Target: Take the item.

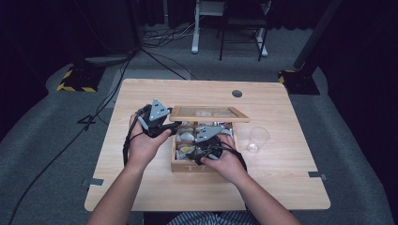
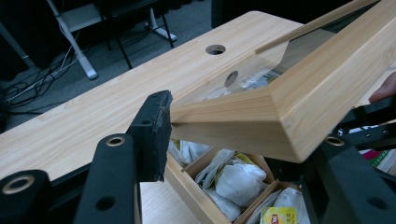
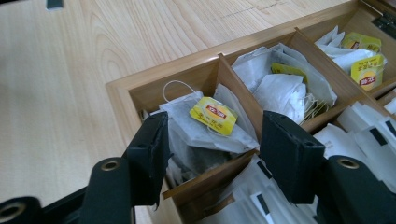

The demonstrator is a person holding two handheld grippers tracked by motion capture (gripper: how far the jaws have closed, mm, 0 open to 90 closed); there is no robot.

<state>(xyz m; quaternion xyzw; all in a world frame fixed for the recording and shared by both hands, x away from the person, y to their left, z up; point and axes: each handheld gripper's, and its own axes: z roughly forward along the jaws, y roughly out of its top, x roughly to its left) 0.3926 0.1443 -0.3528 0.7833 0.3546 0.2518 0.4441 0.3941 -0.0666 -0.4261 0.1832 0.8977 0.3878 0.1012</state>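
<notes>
A wooden tea box [image 1: 197, 166] stands mid-table, its glass-paned lid [image 1: 209, 114] raised. My left gripper [image 1: 172, 127] is shut on the lid's left corner and holds it up. In the left gripper view the lid's wooden corner [image 2: 299, 107] lies between the jaws of the left gripper [image 2: 247, 140], with white tea bags [image 2: 238, 179] below. My right gripper [image 1: 193, 146] hovers open over the box's front-left compartments. In the right gripper view the right gripper [image 3: 219, 158] spans a divider above a grey tea bag [image 3: 196, 135] with a yellow tag [image 3: 213, 115], touching nothing.
A clear plastic cup [image 1: 258, 139] stands on the table right of the box. A round cable hole [image 1: 237, 93] sits near the table's far edge. Other compartments hold several tea bags and sachets [image 3: 280, 91]. Chair and desk legs stand on the floor beyond.
</notes>
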